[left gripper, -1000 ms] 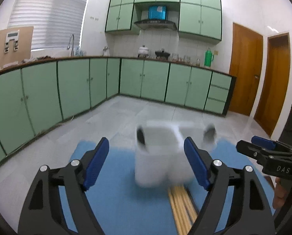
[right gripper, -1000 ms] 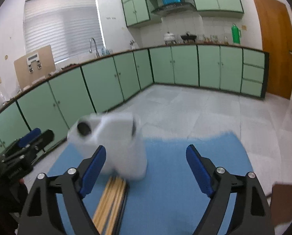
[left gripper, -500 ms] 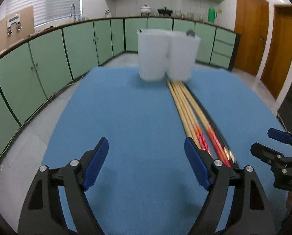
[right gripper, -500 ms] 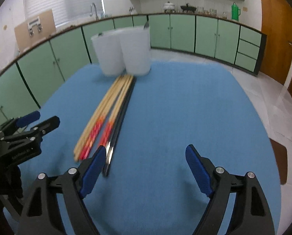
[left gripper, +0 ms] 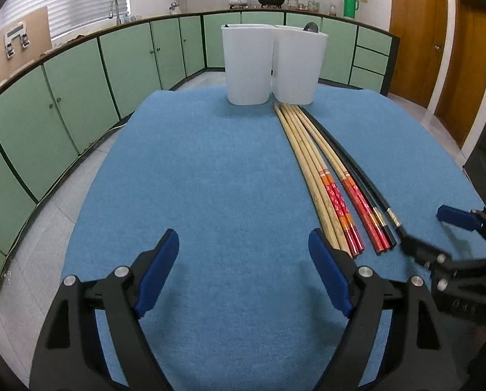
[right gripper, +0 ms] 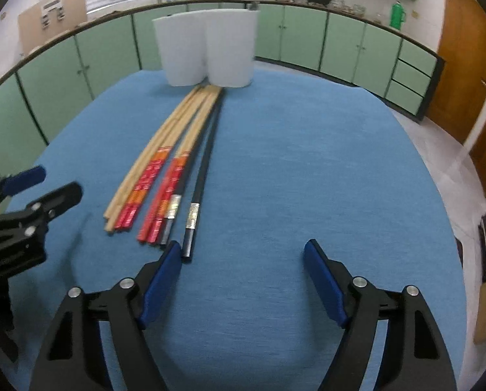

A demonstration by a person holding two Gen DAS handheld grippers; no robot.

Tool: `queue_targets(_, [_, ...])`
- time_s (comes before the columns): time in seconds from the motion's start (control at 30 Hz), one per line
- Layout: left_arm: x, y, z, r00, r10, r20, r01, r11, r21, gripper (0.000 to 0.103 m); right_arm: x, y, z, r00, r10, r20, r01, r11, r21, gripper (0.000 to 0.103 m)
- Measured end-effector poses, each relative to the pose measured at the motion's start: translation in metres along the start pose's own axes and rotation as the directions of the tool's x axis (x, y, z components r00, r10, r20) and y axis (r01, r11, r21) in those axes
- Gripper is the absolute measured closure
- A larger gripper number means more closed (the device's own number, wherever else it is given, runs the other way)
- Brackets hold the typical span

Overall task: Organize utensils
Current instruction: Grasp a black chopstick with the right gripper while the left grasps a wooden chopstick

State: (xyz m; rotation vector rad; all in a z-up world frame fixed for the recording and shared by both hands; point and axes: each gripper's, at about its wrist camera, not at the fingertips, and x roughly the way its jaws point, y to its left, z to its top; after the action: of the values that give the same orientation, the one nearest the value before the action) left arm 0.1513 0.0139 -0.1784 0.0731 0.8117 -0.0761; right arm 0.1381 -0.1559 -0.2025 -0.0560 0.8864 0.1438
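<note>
Several chopsticks (left gripper: 321, 169) lie side by side on the blue mat (left gripper: 210, 179): plain wooden ones, red-ended ones and black ones (right gripper: 203, 163). Two white holder cups (left gripper: 272, 65) stand together at the mat's far edge; a dark utensil tip (left gripper: 311, 26) shows above the right cup. My left gripper (left gripper: 243, 260) is open and empty, low over the near mat, left of the chopstick ends. My right gripper (right gripper: 243, 267) is open and empty, its left finger (right gripper: 163, 270) close to the black chopstick ends. Each gripper shows in the other's view (left gripper: 438, 238) (right gripper: 37, 195).
The mat (right gripper: 308, 163) covers a table. Beyond it are green kitchen cabinets (left gripper: 128, 65), a counter with pots (left gripper: 269, 0) and a green flask (left gripper: 349, 5), and wooden doors (left gripper: 415, 42) at the right. A brown chair seat (right gripper: 484, 309) sits at the right table edge.
Both cameras have pulled back and tilted down from close to the cups to the near mat. The chopsticks' near ends now lie just ahead of both open grippers.
</note>
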Motion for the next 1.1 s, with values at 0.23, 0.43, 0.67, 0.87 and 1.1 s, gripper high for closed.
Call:
queue_targets(0.23, [0.005, -0.010, -0.003, 0.999, -0.017, -0.034, 0.018, 1.000, 0.022, 0.022, -0.002, 0.000, 0.001, 0.997, 0.079, 0.015, -0.079, 0.997, 0.001, 0.057])
queue_targets(0.43, [0.012, -0.019, -0.007, 0.996, -0.045, -0.081, 0.048, 0.998, 0.034, 0.022, 0.001, 0.000, 0.005, 0.994, 0.106, 0.016, -0.106, 0.994, -0.004, 0.080])
queue_targets(0.67, [0.017, -0.032, -0.007, 0.993, -0.054, -0.107, 0.060, 0.997, 0.053, 0.021, 0.001, -0.009, 0.003, 0.994, 0.110, 0.017, -0.110, 0.994, 0.009, 0.084])
queue_targets(0.87, [0.020, -0.034, -0.004, 0.993, -0.052, -0.111, 0.056, 0.998, 0.037, 0.021, 0.001, -0.011, 0.002, 0.993, 0.119, 0.022, -0.119, 0.993, 0.015, 0.084])
queue_targets(1.1, [0.020, -0.039, -0.001, 0.994, -0.049, -0.099, 0.051, 0.999, 0.019, 0.031, 0.001, -0.012, 0.000, 0.992, 0.124, 0.024, -0.124, 0.992, 0.008, 0.082])
